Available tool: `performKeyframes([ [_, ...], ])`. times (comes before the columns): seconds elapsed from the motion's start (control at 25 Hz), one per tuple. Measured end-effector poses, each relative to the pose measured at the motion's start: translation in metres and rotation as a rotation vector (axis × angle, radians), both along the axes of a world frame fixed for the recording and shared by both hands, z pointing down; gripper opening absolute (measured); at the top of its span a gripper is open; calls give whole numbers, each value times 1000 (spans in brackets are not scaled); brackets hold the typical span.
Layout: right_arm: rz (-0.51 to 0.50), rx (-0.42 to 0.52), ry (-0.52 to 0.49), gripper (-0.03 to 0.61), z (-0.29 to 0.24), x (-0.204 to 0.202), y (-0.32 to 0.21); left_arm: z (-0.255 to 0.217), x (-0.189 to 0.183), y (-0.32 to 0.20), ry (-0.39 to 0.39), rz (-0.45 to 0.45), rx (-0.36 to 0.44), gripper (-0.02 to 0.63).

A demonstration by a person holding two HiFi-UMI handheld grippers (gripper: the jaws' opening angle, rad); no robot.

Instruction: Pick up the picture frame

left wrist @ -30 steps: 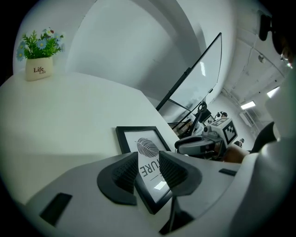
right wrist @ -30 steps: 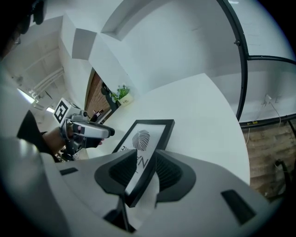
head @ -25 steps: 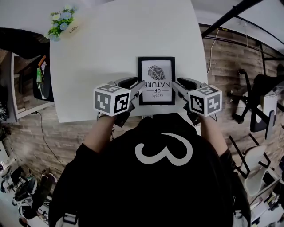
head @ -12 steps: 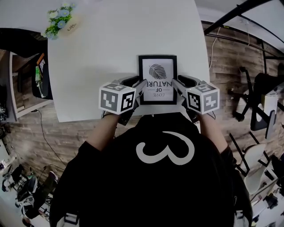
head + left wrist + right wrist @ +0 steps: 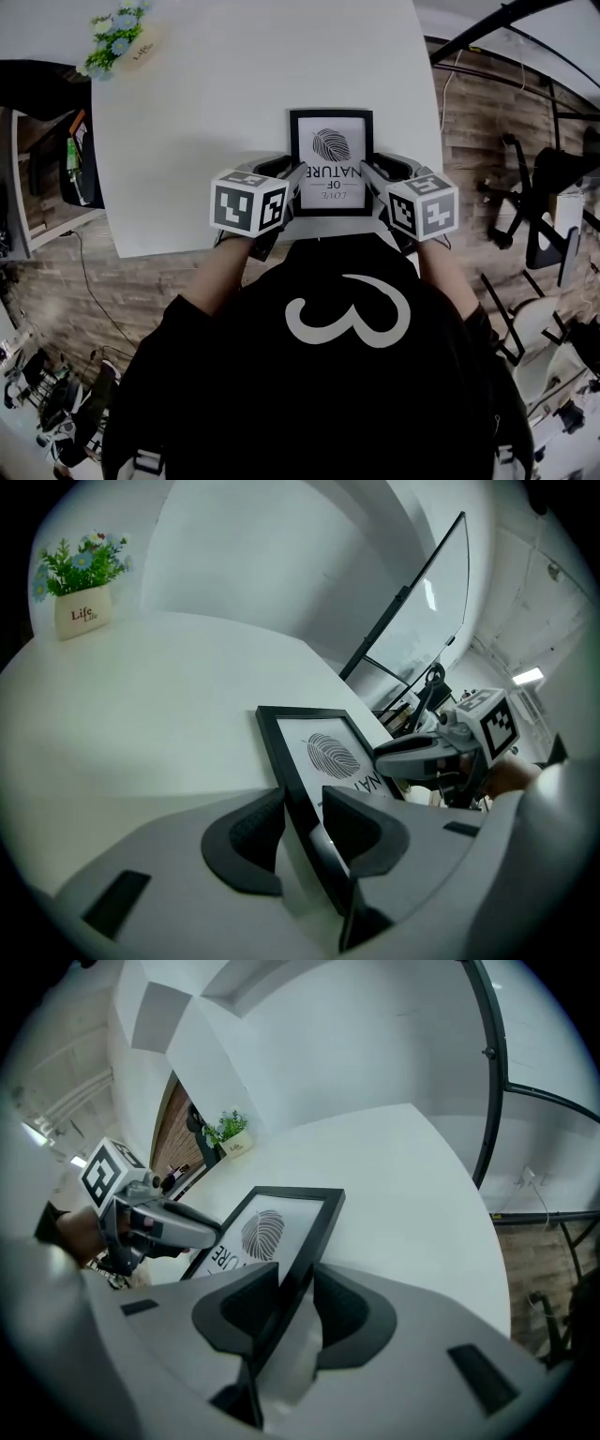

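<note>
At the near edge of the white table (image 5: 234, 94), pinching the picture frame (image 5: 331, 161) by its black side rails, left gripper (image 5: 304, 823) on one and right gripper (image 5: 295, 1302) on the other, and probably risking a twist or slip through uneven lifting.

The picture frame (image 5: 331, 161) reads "NATURE"; flower pot (image 5: 82, 611) "Life" (shirt (image 5: 234, 375): "3").

Frame (image 5: 331, 162): black matt moulding, white paper print. Table (image 5: 216, 103): white, smooth, slight sheen. Left gripper (image 5: 302, 829) and right gripper (image 5: 295, 1302): grey matt plastic, black ribbed pads (image 5: 248, 841). Floor (image 5: 478, 159): brown wood-look planks.
</note>
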State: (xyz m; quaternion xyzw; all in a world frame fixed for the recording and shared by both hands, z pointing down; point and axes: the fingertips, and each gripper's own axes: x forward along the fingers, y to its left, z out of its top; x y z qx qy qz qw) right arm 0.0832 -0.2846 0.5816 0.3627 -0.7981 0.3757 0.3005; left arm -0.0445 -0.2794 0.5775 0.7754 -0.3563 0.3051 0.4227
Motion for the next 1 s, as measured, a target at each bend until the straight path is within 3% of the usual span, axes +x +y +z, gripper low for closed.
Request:
performKeyframes([
  [0.24, 11, 26, -10, 129, -1, -1, 0, 3, -2, 0, -39, -5, 9, 115],
  [1.0, 110, 33, -47, 109, -1, 2, -1, 3, -2, -2, -31, -73, 16, 106],
])
